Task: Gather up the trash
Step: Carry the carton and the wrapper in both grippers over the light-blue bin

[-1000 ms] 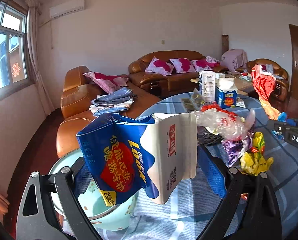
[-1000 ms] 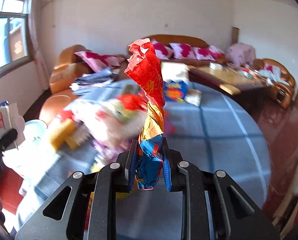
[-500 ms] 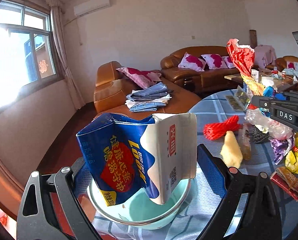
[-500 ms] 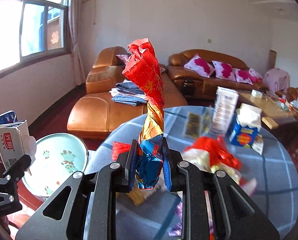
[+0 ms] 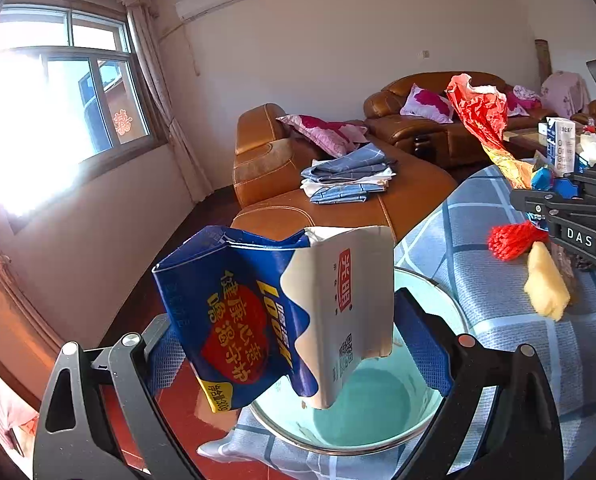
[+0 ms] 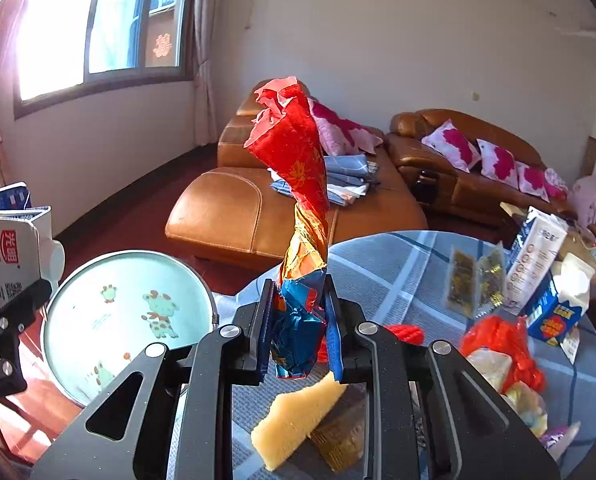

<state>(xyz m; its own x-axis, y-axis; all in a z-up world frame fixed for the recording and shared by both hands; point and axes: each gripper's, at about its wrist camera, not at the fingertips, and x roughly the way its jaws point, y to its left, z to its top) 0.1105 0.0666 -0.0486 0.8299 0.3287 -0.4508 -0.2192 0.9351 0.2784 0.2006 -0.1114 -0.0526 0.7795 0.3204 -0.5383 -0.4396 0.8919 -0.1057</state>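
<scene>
My left gripper (image 5: 293, 344) is shut on a crumpled blue and white milk carton (image 5: 281, 312), which hangs over a pale green basin (image 5: 378, 412) at the table's edge. The right wrist view has the same carton (image 6: 9, 240) at the far left, beside the basin (image 6: 97, 312) with its cartoon animals. My right gripper (image 6: 300, 328) is shut on the blue lower end of a twisted red and orange wrapper (image 6: 293, 160), which stands upright. It is over the table, to the right of the basin. That wrapper (image 5: 482, 116) also shows at the right of the left wrist view.
The round table has a blue checked cloth (image 6: 398, 264). On it lie a yellow sponge piece (image 6: 298, 420), a red net (image 6: 410, 332), a red bag (image 6: 502, 344) and two upright cartons (image 6: 538, 256). A brown leather sofa (image 6: 225, 208) with folded cloths stands beyond the table.
Both grippers have swung left across the table toward the basin, each keeping its hold. The basin now lies under the carton and looks larger in the right wrist view.
</scene>
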